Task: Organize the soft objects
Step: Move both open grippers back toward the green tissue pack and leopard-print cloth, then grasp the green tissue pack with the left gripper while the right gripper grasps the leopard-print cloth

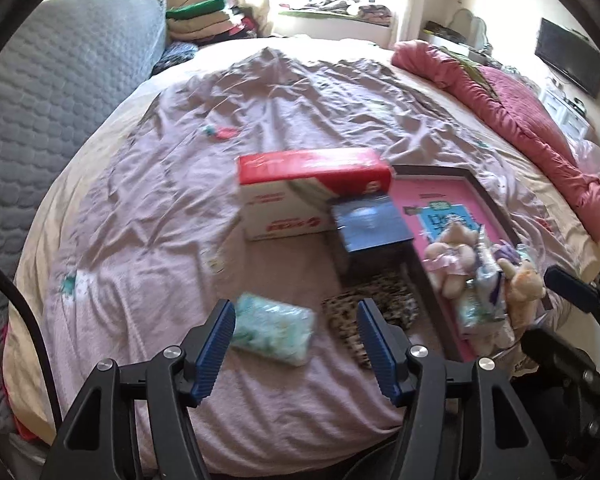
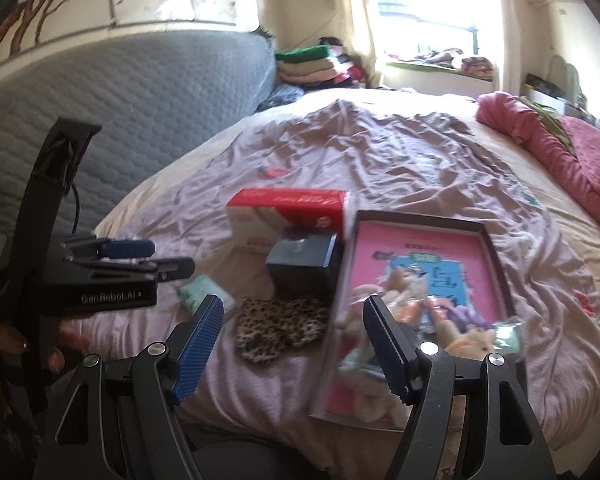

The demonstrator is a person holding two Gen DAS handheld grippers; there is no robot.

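A teal soft packet (image 1: 274,328) lies on the mauve bedsheet just beyond my left gripper (image 1: 296,340), which is open and holds nothing. Beside the packet lies a leopard-print pouch (image 1: 396,294), partly hidden by the gripper's right finger. A pink tray (image 1: 440,196) holds several plush toys (image 1: 452,260) and small packets. My right gripper (image 2: 294,336) is open and empty, above the leopard-print pouch (image 2: 280,328) and the pink tray's (image 2: 420,248) near-left edge. The plush toys (image 2: 400,292) are blurred. The left gripper (image 2: 156,258) shows at the left, near the teal packet (image 2: 204,292).
A red-and-white carton (image 1: 312,196) and a dark blue box (image 1: 370,224) stand behind the pouch, against the tray. A grey quilted headboard (image 1: 60,92) runs along the left, a pink duvet (image 1: 520,112) along the right. Folded clothes (image 1: 204,16) are stacked at the far corner.
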